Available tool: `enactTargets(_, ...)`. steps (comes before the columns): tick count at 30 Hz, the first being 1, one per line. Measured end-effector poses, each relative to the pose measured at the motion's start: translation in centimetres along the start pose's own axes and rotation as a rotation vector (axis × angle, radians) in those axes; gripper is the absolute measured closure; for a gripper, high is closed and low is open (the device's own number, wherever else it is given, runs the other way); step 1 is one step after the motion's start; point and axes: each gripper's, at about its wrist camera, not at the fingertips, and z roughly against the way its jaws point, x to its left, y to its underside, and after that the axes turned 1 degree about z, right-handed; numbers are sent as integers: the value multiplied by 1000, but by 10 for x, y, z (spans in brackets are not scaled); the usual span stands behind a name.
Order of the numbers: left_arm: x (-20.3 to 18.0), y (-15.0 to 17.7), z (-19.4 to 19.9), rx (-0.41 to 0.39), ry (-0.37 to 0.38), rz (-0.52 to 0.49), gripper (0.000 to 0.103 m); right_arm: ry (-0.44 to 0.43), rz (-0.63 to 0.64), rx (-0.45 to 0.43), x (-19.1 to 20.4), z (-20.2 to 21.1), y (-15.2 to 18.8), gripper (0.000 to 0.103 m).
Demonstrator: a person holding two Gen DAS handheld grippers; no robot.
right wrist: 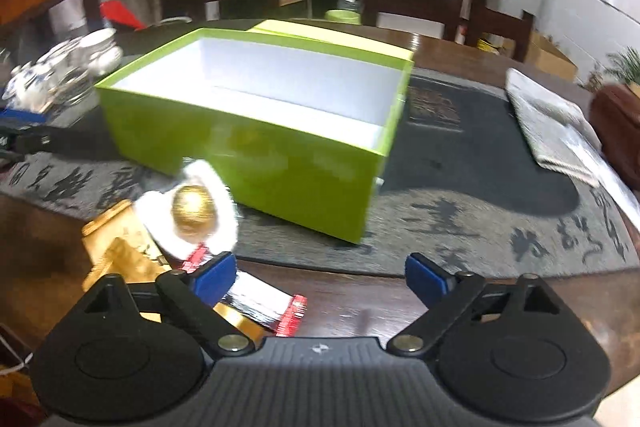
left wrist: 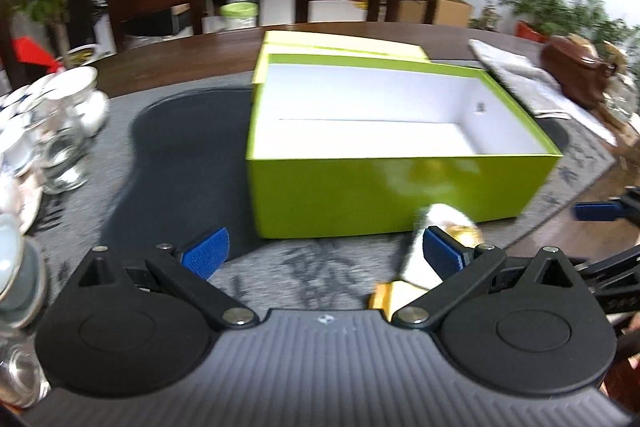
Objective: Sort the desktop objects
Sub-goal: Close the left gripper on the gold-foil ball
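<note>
An open lime-green box (left wrist: 400, 187) with a white, empty inside stands on the grey mat; it also shows in the right wrist view (right wrist: 280, 167). A white packet with a gold ball (right wrist: 195, 209) lies in front of the box, seen also behind my left gripper's right finger (left wrist: 448, 223). A gold packet (right wrist: 120, 251) and a silver wrapper with red ends (right wrist: 260, 303) lie beside it. My left gripper (left wrist: 324, 253) is open and empty, low over the mat. My right gripper (right wrist: 320, 279) is open and empty, right of the packets.
Teacups and glasses (left wrist: 52, 131) crowd the left of the table. A folded grey cloth (right wrist: 552, 123) and a brown object (left wrist: 580, 75) lie at the right. The box lid (left wrist: 340, 43) sits behind the box. Chairs stand beyond the table.
</note>
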Motion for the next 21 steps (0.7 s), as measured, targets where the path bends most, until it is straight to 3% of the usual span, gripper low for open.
enactTargets(11,-42,-9,-29,77,62,-89,1,-157,82,8,34,-15,-13,38)
enactTargets(13,-48,-10,-34,91,69,-101,5,-184,89,7,35,-17,-13,46)
enactTargets(21,-62,-11,-49,127,116,-132,22,-249,90,-16,37,-24,-13,58)
